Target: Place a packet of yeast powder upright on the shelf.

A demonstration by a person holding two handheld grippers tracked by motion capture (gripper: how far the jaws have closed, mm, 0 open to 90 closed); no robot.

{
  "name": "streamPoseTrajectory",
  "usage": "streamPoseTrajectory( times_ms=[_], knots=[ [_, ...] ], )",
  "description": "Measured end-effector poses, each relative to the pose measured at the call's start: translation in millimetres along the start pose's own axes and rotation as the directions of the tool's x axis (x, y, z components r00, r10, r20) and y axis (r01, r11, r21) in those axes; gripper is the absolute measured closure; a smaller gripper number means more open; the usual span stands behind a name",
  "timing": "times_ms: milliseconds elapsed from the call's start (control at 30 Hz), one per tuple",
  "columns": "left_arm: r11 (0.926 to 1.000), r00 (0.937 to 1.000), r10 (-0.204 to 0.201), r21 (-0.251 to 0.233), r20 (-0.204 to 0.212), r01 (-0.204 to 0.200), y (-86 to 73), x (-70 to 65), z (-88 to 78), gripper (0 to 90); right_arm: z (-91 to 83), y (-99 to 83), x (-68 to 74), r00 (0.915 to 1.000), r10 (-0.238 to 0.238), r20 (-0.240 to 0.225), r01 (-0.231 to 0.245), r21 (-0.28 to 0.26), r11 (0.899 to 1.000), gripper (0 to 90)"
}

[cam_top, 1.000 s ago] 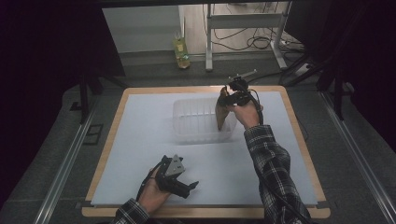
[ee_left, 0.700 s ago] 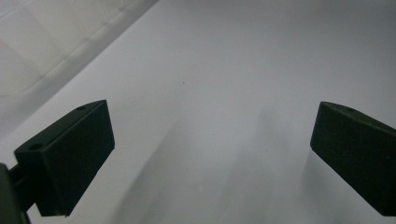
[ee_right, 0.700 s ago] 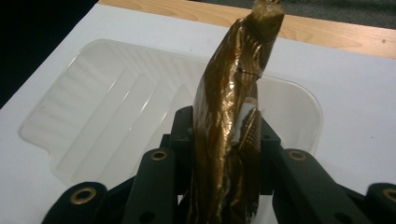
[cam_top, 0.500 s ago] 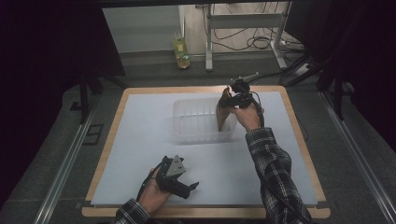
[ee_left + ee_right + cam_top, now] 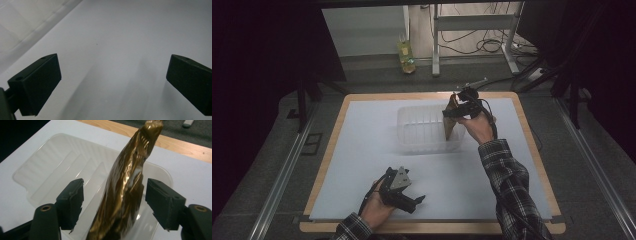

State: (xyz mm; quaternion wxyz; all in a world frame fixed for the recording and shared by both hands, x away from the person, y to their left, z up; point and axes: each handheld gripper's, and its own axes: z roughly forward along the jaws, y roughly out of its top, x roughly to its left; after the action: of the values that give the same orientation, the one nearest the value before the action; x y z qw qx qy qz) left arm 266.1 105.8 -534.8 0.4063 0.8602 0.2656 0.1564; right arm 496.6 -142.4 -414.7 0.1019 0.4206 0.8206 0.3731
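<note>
the right tool, its jaws just opened around it, releases the light, crinkly, slippery gold foil packet into the clear ribbed plastic tray; pinch its upper edge; left tool open.

wrapper: glossy crinkled gold foil | tray: clear ribbed plastic
</note>
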Motion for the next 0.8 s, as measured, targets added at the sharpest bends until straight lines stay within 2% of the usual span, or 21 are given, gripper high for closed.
streamPoseTrajectory(
  times_ms=[100,333,467,800],
  knots=[
    [1.0,1.0,0.001,0.001,0.001,-0.001,-0.1,-0.1,0.2,0.0,-1.4,-2.1,2.3,0.9995,-0.031,-0.008,0.031,-0.006,1.0,25.9],
    [1.0,1.0,0.007,0.005,0.003,-0.007,-0.1,0.0,0.4,0.0,-6.9,-5.9,4.9,0.9971,-0.069,-0.031,0.068,-0.039,0.997,18.6],
    [0.9999,1.0,0.01,0.004,0.001,-0.01,-0.1,-0.2,0.4,0.0,-9.9,-8.1,9.7,0.9949,-0.099,-0.017,0.099,-0.038,0.994,14.2],
    [0.9999,0.9999,0.015,0.002,0.006,-0.015,-0.2,-1.0,1.1,0.0,-18.8,-14.8,17.7,0.9875,-0.153,-0.036,0.151,-0.051,0.987,8.0]
  ],
)
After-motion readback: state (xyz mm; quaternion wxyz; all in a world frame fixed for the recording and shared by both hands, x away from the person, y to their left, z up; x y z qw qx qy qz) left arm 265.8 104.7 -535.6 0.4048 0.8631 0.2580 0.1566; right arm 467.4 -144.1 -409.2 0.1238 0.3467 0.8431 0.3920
